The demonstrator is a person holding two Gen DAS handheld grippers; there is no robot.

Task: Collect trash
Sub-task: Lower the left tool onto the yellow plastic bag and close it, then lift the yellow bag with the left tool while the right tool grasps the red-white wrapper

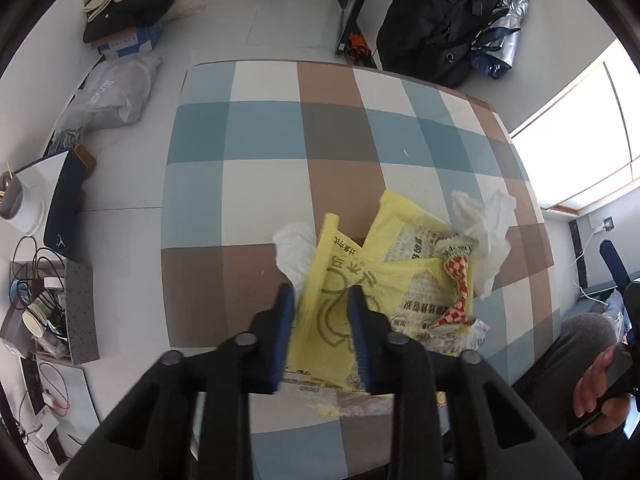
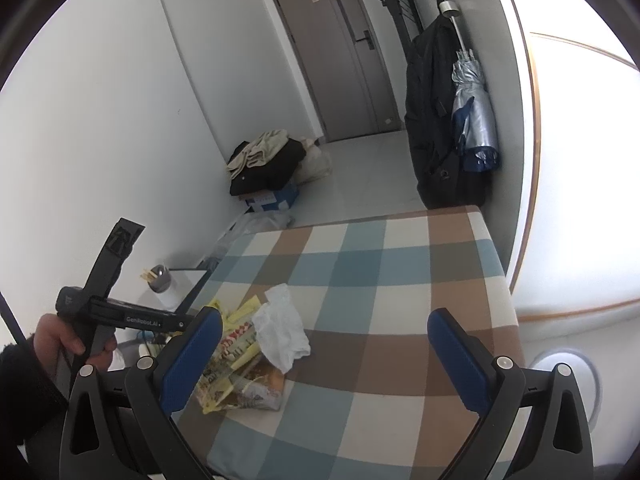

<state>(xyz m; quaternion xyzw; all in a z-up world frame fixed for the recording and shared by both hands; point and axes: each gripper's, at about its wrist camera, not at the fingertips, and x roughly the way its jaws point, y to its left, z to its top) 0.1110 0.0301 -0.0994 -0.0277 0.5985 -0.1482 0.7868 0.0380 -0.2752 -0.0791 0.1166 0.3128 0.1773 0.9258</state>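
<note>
Yellow bag: a thin yellow plastic bag (image 1: 384, 280) lies crumpled on the checked tabletop (image 1: 280, 128), near its front edge; it looks very light, limp and slippery, so it should bunch under the pads rather than resist
Other litter: a red-checked wrapper (image 1: 456, 280) lies on top of the bag; a white tissue (image 1: 484, 220) sits against its far right side and another white scrap (image 1: 294, 246) at its left; all soft and weightless, likely to slide off if the bag is lifted by one corner
Where to hold: a gathered fold near the middle of the bag seems best (a grip on a single loose layer could slip or tear)
Left gripper: the left gripper (image 1: 322, 320) points steeply down at the near part of the bag, its blue pads narrowed with a fold of yellow film between them; whether they truly press on it I cannot tell, as the left pad is blurred
Right gripper: the right gripper (image 2: 324, 356) hangs over the tabletop with its jaws spread wide and nothing between them; the pile lies just left of it
Surroundings: cables and paper cups crowd a side shelf (image 1: 60, 320) at the left; a black bag (image 1: 440, 20) and a folded umbrella (image 1: 500, 32) hang beyond the table
In the way: nothing stands between the grippers and the pile; no bin is in view
</note>
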